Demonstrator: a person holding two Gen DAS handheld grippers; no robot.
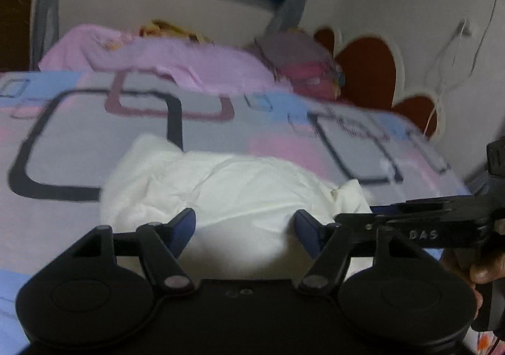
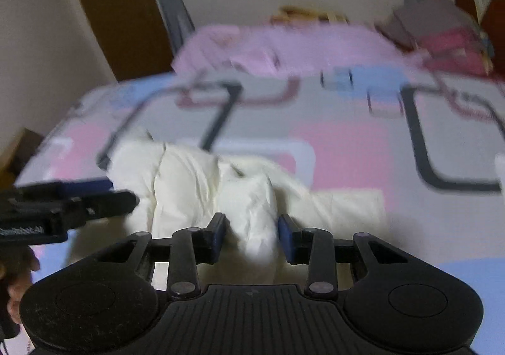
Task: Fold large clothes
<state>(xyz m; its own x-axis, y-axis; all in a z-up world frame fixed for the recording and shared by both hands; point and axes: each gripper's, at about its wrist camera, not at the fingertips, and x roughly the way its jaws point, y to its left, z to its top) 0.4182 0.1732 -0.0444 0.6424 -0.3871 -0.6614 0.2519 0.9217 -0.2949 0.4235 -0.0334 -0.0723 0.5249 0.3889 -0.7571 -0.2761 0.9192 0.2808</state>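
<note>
A crumpled white garment [image 1: 227,187] lies bunched on a bed covered by a patterned sheet [image 1: 79,140] of grey, pink and blue squares. The left gripper [image 1: 244,228] hovers low over the near edge of the cloth, its jaws spread wide with nothing between them. Just beside it, the right gripper [image 2: 252,236] has its jaws partly apart around a raised fold of the same garment; the picture is blurred, so I cannot tell if the pads actually touch the fabric. Farther back, a pink blanket [image 1: 176,61] lies heaped along the bed's far side near a stack of folded clothes [image 1: 303,61].
</note>
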